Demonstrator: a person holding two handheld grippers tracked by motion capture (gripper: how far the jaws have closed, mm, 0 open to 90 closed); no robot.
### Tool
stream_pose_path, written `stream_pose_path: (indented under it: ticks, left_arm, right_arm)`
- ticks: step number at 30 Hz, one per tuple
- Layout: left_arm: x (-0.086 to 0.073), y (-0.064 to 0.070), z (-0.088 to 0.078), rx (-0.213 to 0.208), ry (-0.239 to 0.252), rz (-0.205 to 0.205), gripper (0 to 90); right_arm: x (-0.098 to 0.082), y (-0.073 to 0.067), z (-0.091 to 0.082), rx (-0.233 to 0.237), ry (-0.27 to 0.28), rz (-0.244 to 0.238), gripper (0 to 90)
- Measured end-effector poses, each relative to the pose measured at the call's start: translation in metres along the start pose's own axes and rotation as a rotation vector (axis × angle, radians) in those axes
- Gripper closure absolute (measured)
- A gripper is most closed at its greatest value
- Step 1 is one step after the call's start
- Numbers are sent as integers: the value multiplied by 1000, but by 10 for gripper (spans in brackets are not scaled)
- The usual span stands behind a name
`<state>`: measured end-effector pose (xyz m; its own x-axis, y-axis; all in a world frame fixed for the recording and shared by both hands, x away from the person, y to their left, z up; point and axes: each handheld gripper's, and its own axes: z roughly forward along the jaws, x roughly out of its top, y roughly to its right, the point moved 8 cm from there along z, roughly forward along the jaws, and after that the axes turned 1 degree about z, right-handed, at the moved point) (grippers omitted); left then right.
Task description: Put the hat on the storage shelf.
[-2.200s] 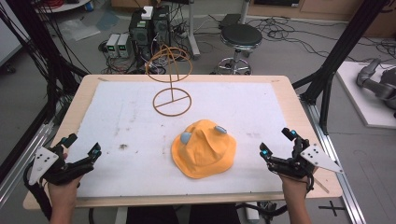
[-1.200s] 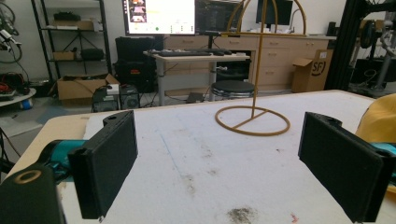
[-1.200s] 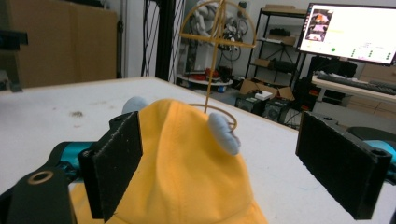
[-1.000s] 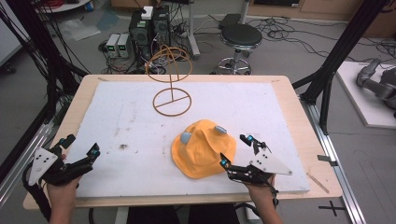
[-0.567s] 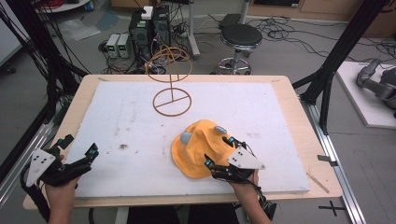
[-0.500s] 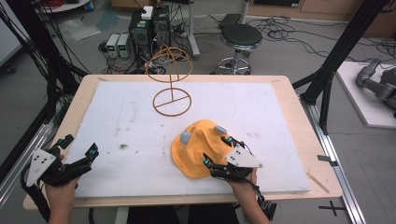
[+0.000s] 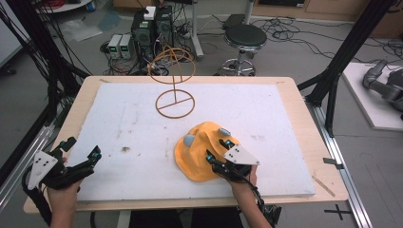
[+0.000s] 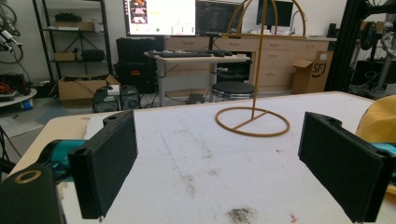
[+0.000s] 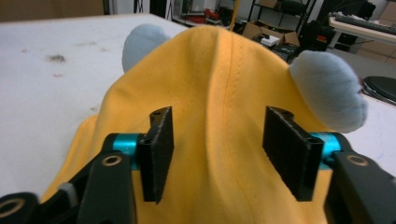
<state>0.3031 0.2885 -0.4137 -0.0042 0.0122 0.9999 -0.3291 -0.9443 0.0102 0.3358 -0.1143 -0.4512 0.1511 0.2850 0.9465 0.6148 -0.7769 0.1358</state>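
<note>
Yellow hat (image 7: 202,152), a soft fabric one with two pale grey-blue ear-like pads sewn on top, is lying on the white table surface (image 7: 142,118), a little right of centre and toward the person's edge. In the high view the right gripper (image 7: 217,151) is reaching over the near right part of the hat, with the person's right hand (image 7: 242,178) coming in from the bottom edge. In the right gripper view its two black jaws are standing about half apart on either side of a raised ridge of yellow fabric, with one grey-blue ear (image 9: 329,91) just beyond the right jaw and the other ear (image 9: 140,42) farther back on the left. These jaws have just been closing, with hat fabric between them, but a gap is showing between each pad and the cloth, so they are not pinching it. The left gripper (image 7: 90,159) is sitting near the table's near left corner, well apart from the hat, held in the person's left hand (image 7: 59,183). In the left gripper view its jaws are standing wide with nothing between them. A wire stand (image 7: 174,88) in brownish gold, with a round base ring and looped top, is standing upright toward the far side of the table, beyond the hat. A dark smudge (image 7: 125,149) is marking the white surface between the left gripper and the hat.
</note>
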Motion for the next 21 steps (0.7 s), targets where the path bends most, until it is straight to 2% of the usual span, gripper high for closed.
stream_pose_path:
  ticks: [3, 7, 10, 11, 12, 13, 16, 21]
  left_arm:
    - [0, 1, 0, -1, 1, -2, 122]
    - [0, 1, 0, -2, 1, -3, 122]
    - [0, 1, 0, -3, -3, 1, 122]
    - [0, 1, 0, -3, -3, 1, 122]
    - [-1, 1, 1, -5, -3, 2, 122]
    - [-1, 2, 1, -5, -5, 3, 122]
    - [-1, 2, 1, -5, -4, 0, 122]
    - [-1, 1, 1, -6, -8, 6, 122]
  right_arm:
    - [-3, -2, 2, -10, -24, -21, 529]
    - [-4, -1, 5, -53, -51, -29, 679]
    - [-5, -3, 7, -48, -72, -54, 826]
    - [-5, -3, 7, -48, -72, -54, 826]
    - [-4, -5, 7, -50, -78, -72, 873]
    - [-3, -6, 7, -59, -87, -99, 888]
    - [-2, -6, 7, -61, -81, -103, 892]
    - [4, 0, 0, -47, -51, -55, 893]
